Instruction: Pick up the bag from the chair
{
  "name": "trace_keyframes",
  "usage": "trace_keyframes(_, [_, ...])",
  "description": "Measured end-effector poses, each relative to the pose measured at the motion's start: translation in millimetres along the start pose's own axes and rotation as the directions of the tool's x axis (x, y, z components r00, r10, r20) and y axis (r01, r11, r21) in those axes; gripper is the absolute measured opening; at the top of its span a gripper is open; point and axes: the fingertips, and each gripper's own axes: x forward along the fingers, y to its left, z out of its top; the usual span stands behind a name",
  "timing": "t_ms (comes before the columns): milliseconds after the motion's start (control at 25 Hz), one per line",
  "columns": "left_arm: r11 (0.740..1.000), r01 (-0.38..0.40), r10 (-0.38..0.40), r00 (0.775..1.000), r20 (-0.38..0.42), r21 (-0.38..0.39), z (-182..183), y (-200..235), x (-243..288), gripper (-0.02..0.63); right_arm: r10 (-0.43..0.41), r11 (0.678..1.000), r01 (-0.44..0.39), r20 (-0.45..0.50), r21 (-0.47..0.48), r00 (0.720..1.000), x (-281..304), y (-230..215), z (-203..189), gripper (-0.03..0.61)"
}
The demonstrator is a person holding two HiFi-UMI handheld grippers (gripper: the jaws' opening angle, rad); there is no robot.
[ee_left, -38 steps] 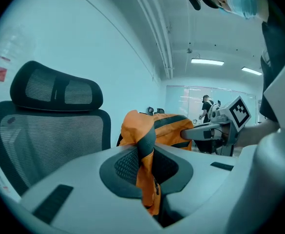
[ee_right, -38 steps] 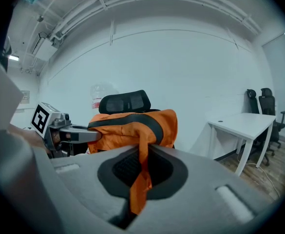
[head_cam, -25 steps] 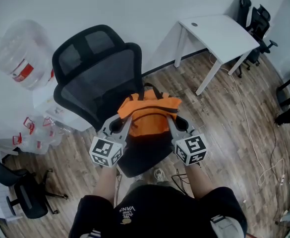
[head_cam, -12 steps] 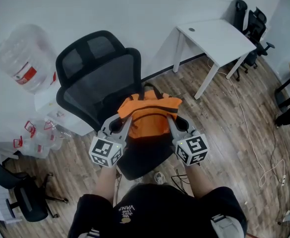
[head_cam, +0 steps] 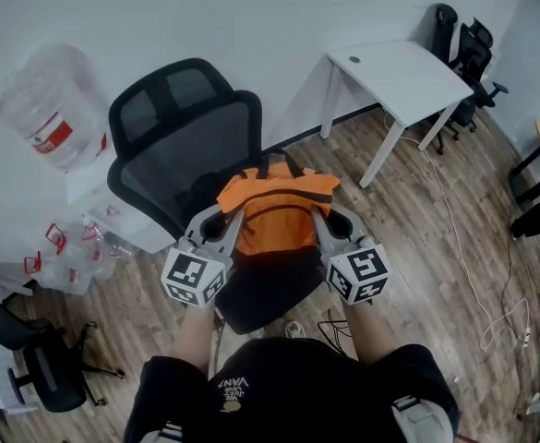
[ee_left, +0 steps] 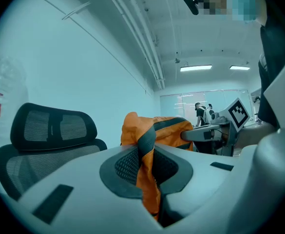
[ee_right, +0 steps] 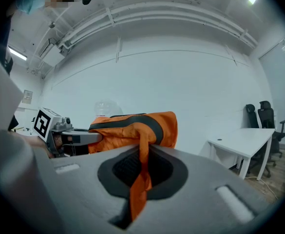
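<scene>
An orange bag (head_cam: 276,209) with dark trim hangs between my two grippers above the seat of a black mesh office chair (head_cam: 188,146). My left gripper (head_cam: 227,220) is shut on the bag's left side, and orange cloth (ee_left: 147,179) is pinched between its jaws. On the bag's right side my right gripper (head_cam: 323,218) is shut, with a fold of orange cloth (ee_right: 141,179) caught in its jaws. The bag (ee_right: 132,130) stretches from one gripper to the other. Its black handle shows at the top, toward the chair back.
A white table (head_cam: 399,77) stands at the right by the wall. A water bottle (head_cam: 53,109) and plastic clutter sit at the left. Another black chair (head_cam: 43,367) is at lower left, more chairs (head_cam: 468,44) at upper right. A cable (head_cam: 473,247) runs across the wood floor.
The bag has risen slightly, held by both grippers. Both grippers stayed shut on it. The chair has shifted a little in the view.
</scene>
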Motion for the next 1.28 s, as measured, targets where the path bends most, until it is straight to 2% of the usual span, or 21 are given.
trace_keyframes(800, [0.997, 0.032, -0.038, 0.995, 0.096, 0.067, 64, -11, -4, 0.035, -0.027, 0.998, 0.032, 0.095, -0.051, 0.995, -24, 1, 59, 0.000])
trace_keyframes(1280, [0.994, 0.048, -0.059, 0.991, 0.118, 0.093, 83, -13, -2, 0.035, -0.042, 0.997, 0.049, 0.133, -0.056, 0.990, -31, 0, 75, 0.000])
